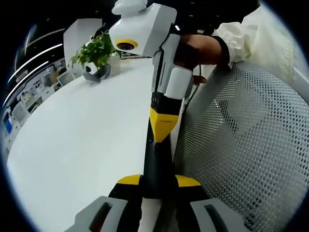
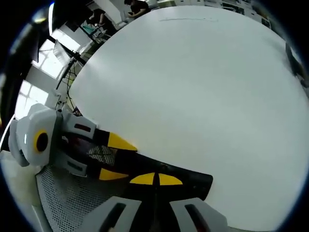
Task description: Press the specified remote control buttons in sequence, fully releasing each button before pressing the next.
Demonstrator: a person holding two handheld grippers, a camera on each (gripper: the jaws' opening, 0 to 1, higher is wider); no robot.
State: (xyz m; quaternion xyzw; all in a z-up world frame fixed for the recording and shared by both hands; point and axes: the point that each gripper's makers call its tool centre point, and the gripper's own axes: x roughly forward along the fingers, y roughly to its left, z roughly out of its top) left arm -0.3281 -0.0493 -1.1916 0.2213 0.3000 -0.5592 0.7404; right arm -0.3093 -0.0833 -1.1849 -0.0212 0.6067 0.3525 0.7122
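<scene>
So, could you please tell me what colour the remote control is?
Black remote control, clearest in the left gripper view.

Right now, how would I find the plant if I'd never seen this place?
Follow the big white table to its far end, in front of a tall white block. The potted plant stands there: leafy green stems in a grey pot, the only green thing around.

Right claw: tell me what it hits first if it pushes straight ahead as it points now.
The black remote, gripped by the left claw. The right claw has its shut tips on it or just short of it; depth is unclear.
</scene>
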